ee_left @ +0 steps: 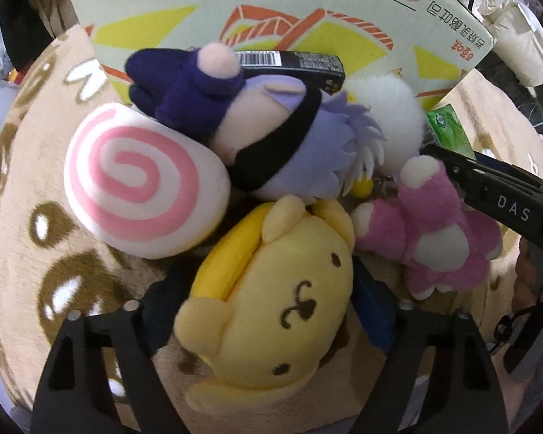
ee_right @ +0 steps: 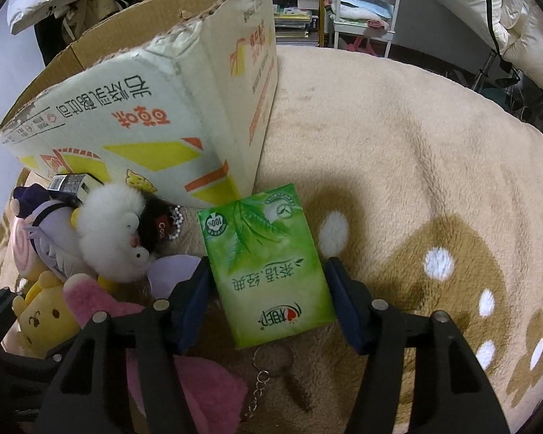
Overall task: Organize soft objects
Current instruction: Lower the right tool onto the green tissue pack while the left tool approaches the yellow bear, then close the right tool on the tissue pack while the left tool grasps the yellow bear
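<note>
A: Left wrist view first. What sits between the fingers?

B: The left gripper (ee_left: 268, 311) has its jaws spread wide on either side of a yellow dog plush (ee_left: 271, 311). I cannot tell whether the pads actually press it; dark gaps show on both sides of it.

A: And around it?

B: A pink-and-white swirl plush (ee_left: 141, 181) lies up and to the left, just beside the dog's ear. Above it is a purple-haired doll (ee_left: 271, 137) with a black band across its face. A pink bear plush (ee_left: 434, 238) lies to the right, and a white fluffy plush (ee_left: 387, 115) sits behind the doll. All rest in a heap on a tan fleece blanket (ee_left: 29, 188), against a printed cardboard box (ee_left: 271, 7). A small black carton (ee_left: 297, 65) is wedged between doll and box.

A: Right wrist view?

B: The right gripper (ee_right: 268, 300) straddles a green tissue pack (ee_right: 268, 264). Its left blue pad touches the pack's edge, and the right pad stands near the other edge; a firm clamp is not clear. The pack lies flat on the blanket, just beside the box corner. A metal keyring (ee_right: 271, 361) with a chain lies below the pack
</note>
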